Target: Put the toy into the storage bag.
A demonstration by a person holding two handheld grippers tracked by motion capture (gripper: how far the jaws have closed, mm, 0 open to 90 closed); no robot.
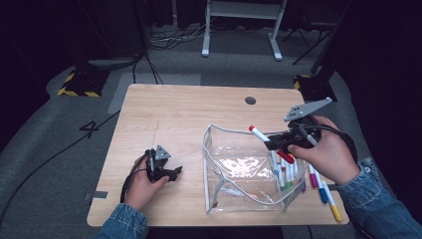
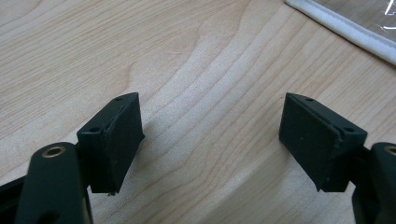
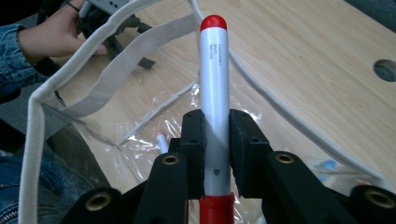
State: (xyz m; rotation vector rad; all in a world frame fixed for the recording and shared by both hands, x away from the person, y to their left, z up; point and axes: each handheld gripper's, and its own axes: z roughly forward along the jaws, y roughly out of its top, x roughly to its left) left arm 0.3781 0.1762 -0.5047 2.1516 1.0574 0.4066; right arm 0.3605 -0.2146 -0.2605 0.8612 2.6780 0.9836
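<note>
My right gripper [image 1: 278,142] is shut on a white marker with red ends [image 1: 268,141], held above the open top of a clear plastic pouch [image 1: 239,169] with white trim. In the right gripper view the marker [image 3: 215,88] runs straight out between the two pads, over the pouch's rim [image 3: 70,74]. One marker [image 3: 162,141] lies inside the pouch. My left gripper [image 1: 171,172] rests on the table left of the pouch, its jaws wide open with only bare wood [image 2: 210,93] between them; the pouch's white edge [image 2: 345,30] shows at upper right.
Several coloured markers [image 1: 318,186] lie on the table at the right, beside and behind the pouch. The wooden table [image 1: 174,114] has a round cable hole [image 1: 250,100] near the far edge. Cables and a desk frame stand on the floor beyond.
</note>
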